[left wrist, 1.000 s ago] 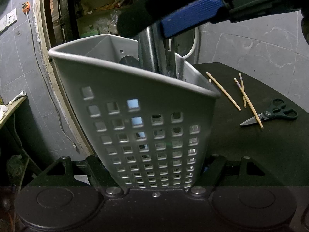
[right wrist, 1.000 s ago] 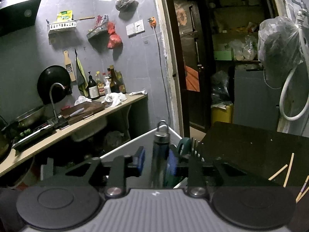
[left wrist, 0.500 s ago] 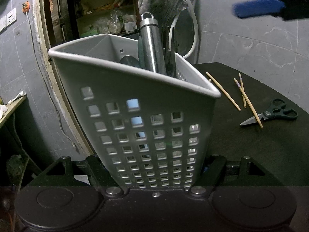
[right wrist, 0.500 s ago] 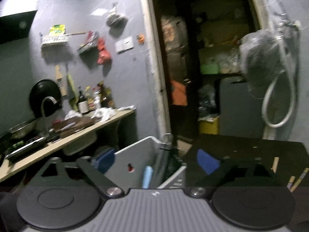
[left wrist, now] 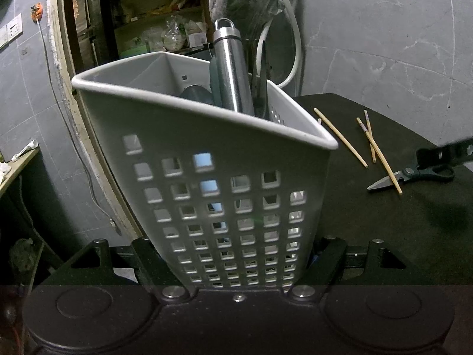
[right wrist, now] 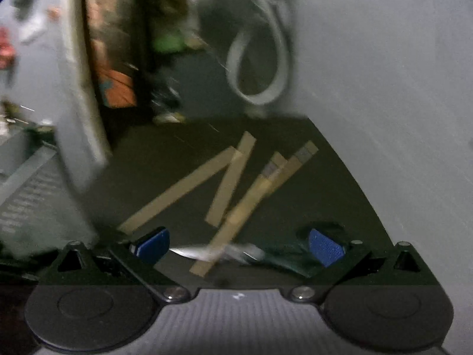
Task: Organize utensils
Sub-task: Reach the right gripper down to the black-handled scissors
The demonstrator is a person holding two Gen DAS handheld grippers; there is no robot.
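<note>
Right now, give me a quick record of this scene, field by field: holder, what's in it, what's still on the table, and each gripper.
holder: grey perforated caddy, clamped at its base by the left gripper
in holder: steel-handled utensil standing upright, other dark items beside it
on table: chopsticks scattered, scissors with one chopstick across the blades
right gripper: open, empty, above the scissors
table: dark surface

The right wrist view is smeared by motion: the chopsticks (right wrist: 236, 183) read as wide tan bands, and the scissors (right wrist: 251, 253) as a pale streak. In the left wrist view, the utensil holder (left wrist: 207, 153) hides the lower part of the steel bottle (left wrist: 232, 68); the right gripper (left wrist: 443, 152) is cut off by the right edge.
</note>
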